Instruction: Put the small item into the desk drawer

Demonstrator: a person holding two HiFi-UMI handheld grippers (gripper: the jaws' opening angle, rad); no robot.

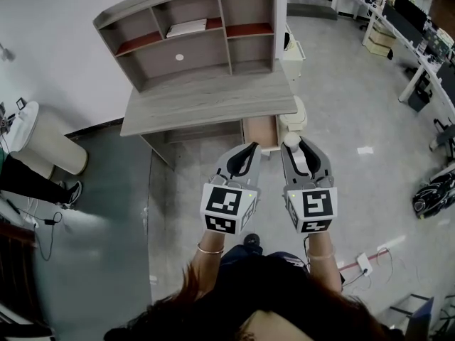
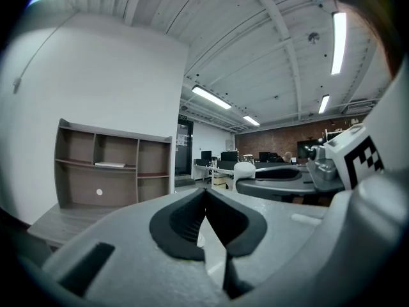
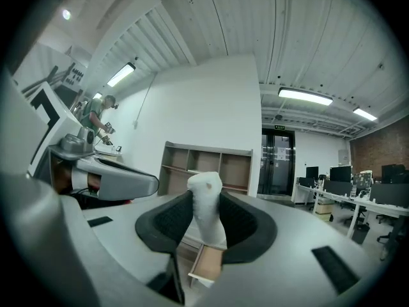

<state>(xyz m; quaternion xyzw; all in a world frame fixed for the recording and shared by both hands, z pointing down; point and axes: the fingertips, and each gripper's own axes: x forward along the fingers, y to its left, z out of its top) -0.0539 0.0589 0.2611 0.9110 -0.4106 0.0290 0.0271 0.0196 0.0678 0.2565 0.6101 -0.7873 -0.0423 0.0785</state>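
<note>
Small item [image 3: 206, 213] in level right gripper [image 1: 295, 144]

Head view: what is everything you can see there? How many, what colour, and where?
desk: one, grey, by the white wall
shelf unit: one, grey, on the desk
drawer: one, open, light wood, under the desk's right end
round container: one, cream, left of the desk
small item: one, white, between the right gripper's jaws
left gripper: one, grey, jaws together, empty
right gripper: one, grey, shut on the small item
</note>
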